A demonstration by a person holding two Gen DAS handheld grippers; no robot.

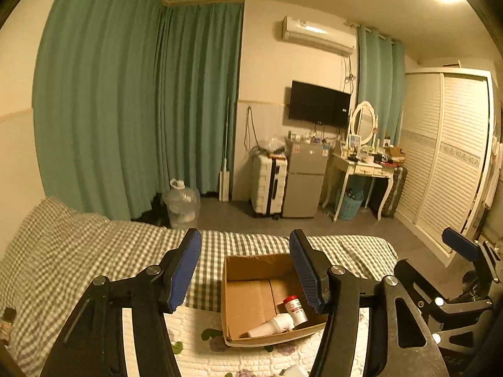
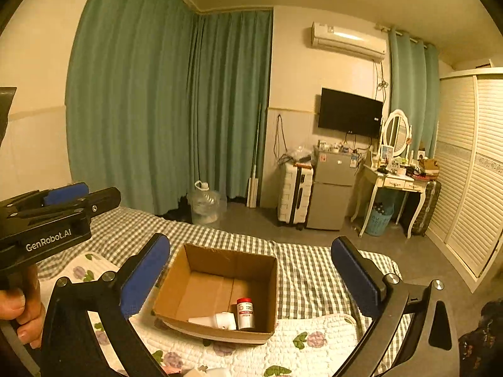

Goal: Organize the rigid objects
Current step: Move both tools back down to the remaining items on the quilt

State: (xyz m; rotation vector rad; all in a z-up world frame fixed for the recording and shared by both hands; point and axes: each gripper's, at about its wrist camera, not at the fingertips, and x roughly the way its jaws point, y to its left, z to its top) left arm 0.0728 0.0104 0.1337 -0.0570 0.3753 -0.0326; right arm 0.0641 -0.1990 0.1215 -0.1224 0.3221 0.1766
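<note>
Left wrist view: the left gripper (image 1: 245, 267) is hovering above the bed (image 1: 78, 251), jaws spread wide and gripping nothing. Between its blue pads (image 1: 184, 270) the open box (image 1: 251, 267) is sitting on the checked cover, its near edge resting on a floral quilt (image 1: 195, 339). Inside, at the box's 5 o'clock corner, a red-capped bottle (image 1: 295, 309) is standing and a white bottle (image 1: 272, 325) is lying on its side just beside it. The right gripper (image 1: 462, 248) is showing at 3 o'clock.

Right wrist view: the right gripper (image 2: 251, 270) is likewise hanging released and empty, the box (image 2: 226, 260) lying between its pads. The red-capped bottle (image 2: 245, 313) is standing upright in the near right corner, the white bottle (image 2: 217, 320) lying at its left, touching or nearly so. The left gripper (image 2: 63, 194) is appearing at 9 o'clock, a hand (image 2: 19, 308) wrapping its handle.

Far side, 1 o'clock: a suitcase (image 2: 295, 198), fridge (image 2: 330, 194) and dresser (image 2: 396, 185) are standing against the wall.
</note>
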